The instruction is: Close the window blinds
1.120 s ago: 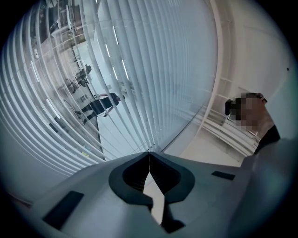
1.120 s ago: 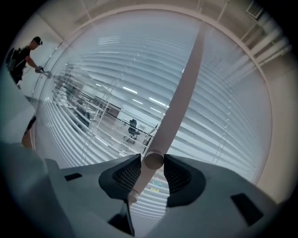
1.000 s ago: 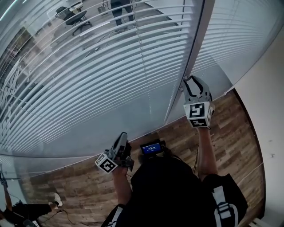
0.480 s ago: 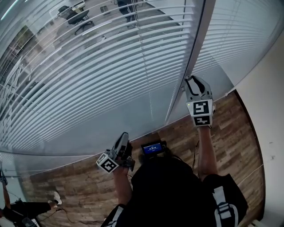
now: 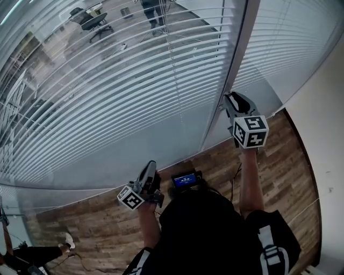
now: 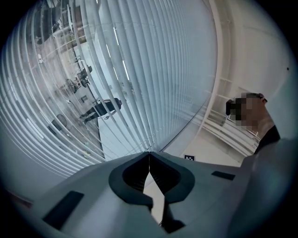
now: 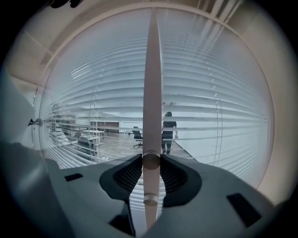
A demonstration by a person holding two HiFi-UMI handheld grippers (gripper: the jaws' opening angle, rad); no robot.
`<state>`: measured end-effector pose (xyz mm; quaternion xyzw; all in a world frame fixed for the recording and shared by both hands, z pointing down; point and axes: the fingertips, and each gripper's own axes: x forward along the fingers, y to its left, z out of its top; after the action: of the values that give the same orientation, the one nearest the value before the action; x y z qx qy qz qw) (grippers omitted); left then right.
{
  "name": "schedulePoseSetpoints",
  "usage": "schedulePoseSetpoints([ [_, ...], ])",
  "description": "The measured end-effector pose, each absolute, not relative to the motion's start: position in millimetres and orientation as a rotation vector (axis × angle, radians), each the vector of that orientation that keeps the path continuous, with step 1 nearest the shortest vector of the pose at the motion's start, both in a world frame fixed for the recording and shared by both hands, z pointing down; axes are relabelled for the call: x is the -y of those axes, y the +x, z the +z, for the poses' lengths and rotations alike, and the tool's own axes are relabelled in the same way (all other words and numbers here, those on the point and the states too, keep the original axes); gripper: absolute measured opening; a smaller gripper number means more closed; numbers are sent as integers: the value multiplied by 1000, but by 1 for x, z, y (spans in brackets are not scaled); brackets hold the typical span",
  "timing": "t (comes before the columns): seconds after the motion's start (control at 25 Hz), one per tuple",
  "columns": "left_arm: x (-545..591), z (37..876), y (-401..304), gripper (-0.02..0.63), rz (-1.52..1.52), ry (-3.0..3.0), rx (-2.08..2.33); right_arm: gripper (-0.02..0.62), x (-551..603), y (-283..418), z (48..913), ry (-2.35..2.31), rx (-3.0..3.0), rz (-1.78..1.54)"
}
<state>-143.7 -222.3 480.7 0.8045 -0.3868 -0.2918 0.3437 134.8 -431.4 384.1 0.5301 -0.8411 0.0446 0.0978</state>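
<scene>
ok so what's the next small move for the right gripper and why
Probably twist the wand about its own axis. The right gripper has just been closing its jaws and now clamps the wand, yet the slats lie open enough to show the office behind them, so they are not yet closed.

Quick headcount, lol: two grippers, the left gripper [image 5: 149,166] and the right gripper [image 5: 232,98], carrying two marker cubes, left cube [image 5: 129,197] and right cube [image 5: 250,131]. Two window blinds, the wide blind [image 5: 107,96] and the narrower blind [image 5: 290,48]. One tilt wand [image 7: 152,93]. One office chair [image 5: 91,21] and one person [image 5: 153,8] past the glass, plus one small lit screen [image 5: 183,179].
</scene>
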Motion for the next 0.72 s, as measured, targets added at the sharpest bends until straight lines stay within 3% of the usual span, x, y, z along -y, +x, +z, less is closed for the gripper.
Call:
schedulePoseSetpoints([
  [0.2,224,483,-144,2,-755,2089,1007,129,433,136,386,1554,2565,203],
  [0.72,225,482,-140,2,-747,2095,992,130,428,125,380,1523,2292,-294],
])
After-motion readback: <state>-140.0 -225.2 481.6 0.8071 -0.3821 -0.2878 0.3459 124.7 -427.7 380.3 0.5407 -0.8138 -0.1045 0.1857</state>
